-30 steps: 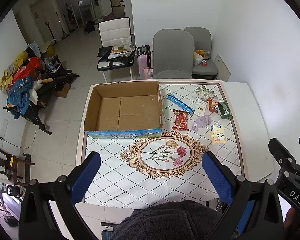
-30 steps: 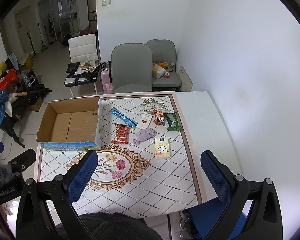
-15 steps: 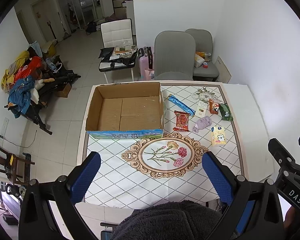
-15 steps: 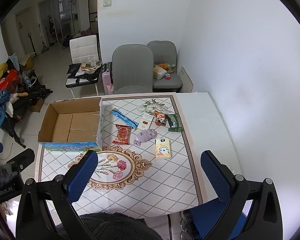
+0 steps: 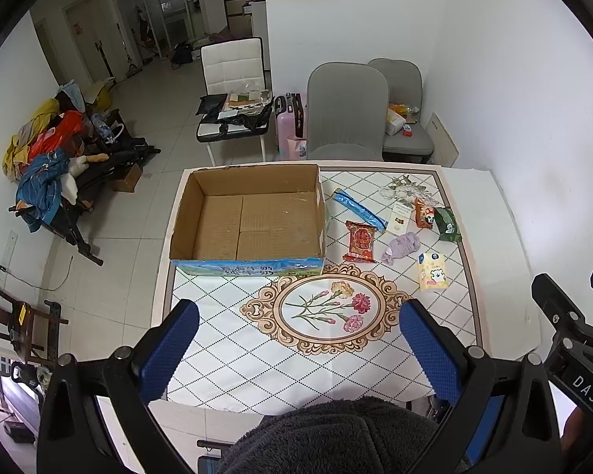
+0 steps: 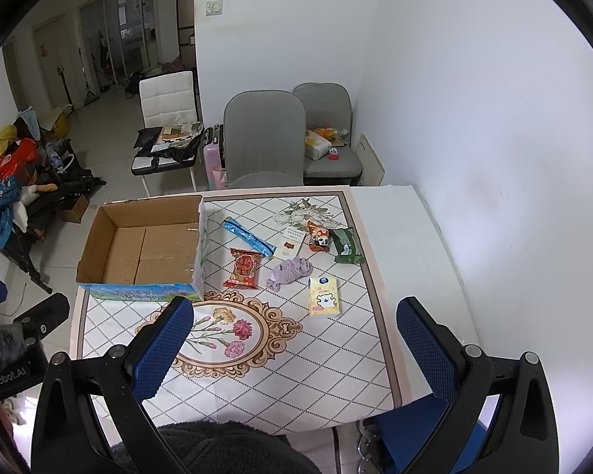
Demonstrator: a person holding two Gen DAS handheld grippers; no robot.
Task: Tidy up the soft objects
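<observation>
While both grippers' ribbed blue fingers (image 5: 170, 349) gape wide, a seemingly crumpled lilac cloth (image 6: 288, 272) lies beside the cardboard box (image 6: 99, 237)

White letters reading "DAS" stand on the black body of my right gripper (image 5: 581, 379) where it enters the left wrist view at the lower right. In the right wrist view, the black body of my left gripper (image 6: 8, 371) at the lower left edge carries the partly cut-off white lettering "nRobot.AI". The print on the snack packets, on the tissue pack and on the blue band of the cardboard box (image 5: 249, 266) is too small for me to read.
</observation>
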